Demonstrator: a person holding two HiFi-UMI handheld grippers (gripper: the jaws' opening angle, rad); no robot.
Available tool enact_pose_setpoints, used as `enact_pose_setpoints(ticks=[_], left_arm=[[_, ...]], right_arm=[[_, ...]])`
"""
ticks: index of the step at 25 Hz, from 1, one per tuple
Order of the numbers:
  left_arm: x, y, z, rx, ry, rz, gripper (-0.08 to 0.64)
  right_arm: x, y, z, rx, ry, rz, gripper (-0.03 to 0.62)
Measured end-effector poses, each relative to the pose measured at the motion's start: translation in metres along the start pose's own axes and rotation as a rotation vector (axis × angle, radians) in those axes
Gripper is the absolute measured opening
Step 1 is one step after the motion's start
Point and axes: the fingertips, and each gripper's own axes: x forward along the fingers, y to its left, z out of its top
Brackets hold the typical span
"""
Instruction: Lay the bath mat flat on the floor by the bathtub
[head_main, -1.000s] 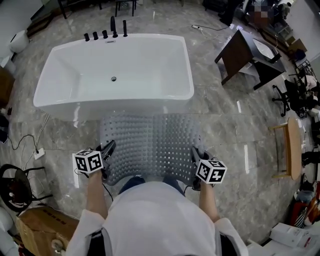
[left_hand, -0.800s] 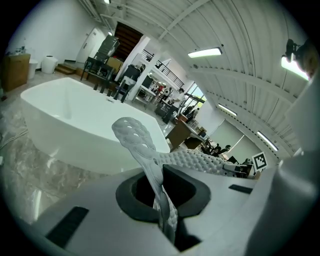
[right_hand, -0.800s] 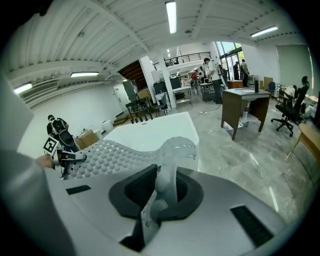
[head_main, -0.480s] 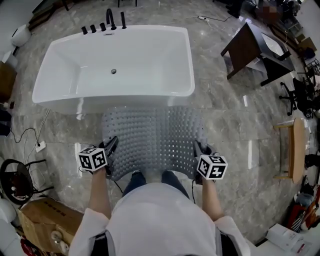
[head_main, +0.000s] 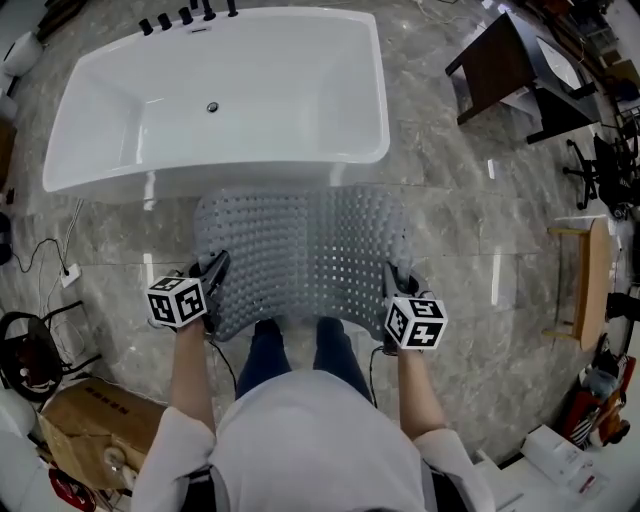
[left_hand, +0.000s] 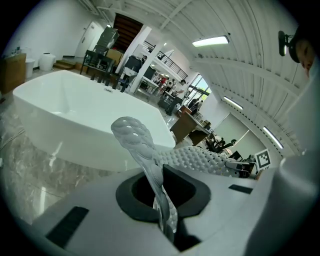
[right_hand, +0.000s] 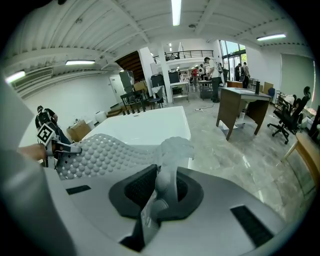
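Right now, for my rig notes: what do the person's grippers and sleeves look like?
The left gripper and right gripper are dark two-jaw tools, each carrying a white cube printed with black square markers. Their housings look light grey in the gripper views. A thin dark cable trails from the left one. The sleeves are white.

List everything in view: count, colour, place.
white rectangular bathtub: 1, white, top centre
black taps: several, black, tub's far rim
grey studded rubber bath mat: 1, grey, in front of tub, near corners held
grey marble floor: 1, grey, all around
dark wooden desk: 1, dark brown, upper right
light wooden bench: 1, tan, right edge
cardboard box: 1, brown, lower left
left hand-held gripper: 1, black, shut on mat's near left corner
right hand-held gripper: 1, black, shut on mat's near right corner
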Motion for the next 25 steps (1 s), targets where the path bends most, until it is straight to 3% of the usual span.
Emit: enact_pose_setpoints(ticks=[7, 21, 25], left_arm=[[0.027, 0.014, -0.009, 0.029, 0.021, 0.031, 0.046], [0.091, 0.036, -0.032, 0.012, 0.071, 0.056, 0.046], [0.111, 0.048, -0.043, -0.011, 0.073, 0.065, 0.046]], right_arm=[[0.030, -0.009, -0.010, -0.004, 0.020, 0.007, 0.041], [0.095, -0.042, -0.040, 0.057, 0.069, 0.003, 0.041], [0.117, -0.045, -0.052, 0.037, 0.079, 0.002, 0.041]])
